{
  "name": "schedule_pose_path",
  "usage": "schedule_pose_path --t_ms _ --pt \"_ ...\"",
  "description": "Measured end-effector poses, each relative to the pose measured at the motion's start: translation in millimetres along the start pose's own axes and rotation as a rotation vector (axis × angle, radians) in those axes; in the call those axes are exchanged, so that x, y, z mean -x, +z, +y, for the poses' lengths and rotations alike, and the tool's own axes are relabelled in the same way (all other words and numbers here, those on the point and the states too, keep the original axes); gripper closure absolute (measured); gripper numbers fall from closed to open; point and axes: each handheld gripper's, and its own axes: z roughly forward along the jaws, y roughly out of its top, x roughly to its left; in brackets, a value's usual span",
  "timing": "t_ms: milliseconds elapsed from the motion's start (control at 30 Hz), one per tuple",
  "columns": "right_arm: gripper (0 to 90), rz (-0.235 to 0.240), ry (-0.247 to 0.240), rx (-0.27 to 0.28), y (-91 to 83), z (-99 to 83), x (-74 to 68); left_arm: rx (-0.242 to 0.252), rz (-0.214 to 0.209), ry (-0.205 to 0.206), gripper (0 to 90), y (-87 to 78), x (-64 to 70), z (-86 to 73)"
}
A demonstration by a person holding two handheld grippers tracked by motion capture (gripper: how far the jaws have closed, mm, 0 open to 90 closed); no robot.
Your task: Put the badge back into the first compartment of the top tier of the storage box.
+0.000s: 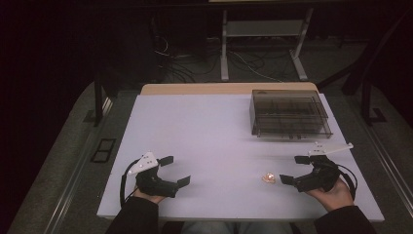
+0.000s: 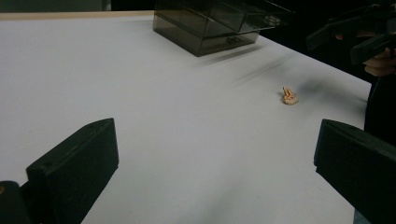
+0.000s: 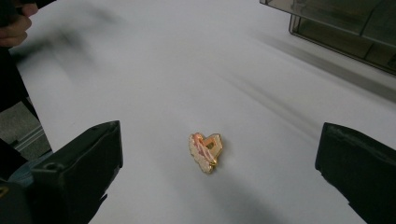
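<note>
A small gold and pink heart-shaped trinket lies on the white table near the front right. My right gripper is open just to its right, jaws pointing at it. In the right gripper view the trinket sits between and ahead of the two wide-apart jaws. My left gripper rests open at the front left, empty; in the left gripper view the trinket is far off to the right, and the right gripper hangs beyond it.
A dark translucent box with compartments stands at the back right of the table; it also appears as the box and the box. Table legs and cables lie on the floor behind.
</note>
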Motion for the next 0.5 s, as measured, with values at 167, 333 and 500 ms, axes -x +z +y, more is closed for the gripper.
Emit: schedule_pose_path --t_ms 167,333,500 --pt "0.1 0.009 -0.014 -0.018 3.3 9.2 -2.4 -0.001 -0.002 -0.002 0.0 0.3 0.2 -0.1" --pt "0.1 0.019 -0.024 -0.036 6.9 15.7 -4.8 -0.002 -0.003 -0.002 0.0 0.2 -0.1 -0.2" --pt "0.1 0.029 -0.039 -0.059 10.9 21.0 -6.3 -0.002 -0.003 -0.003 0.0 0.4 0.3 -0.2"
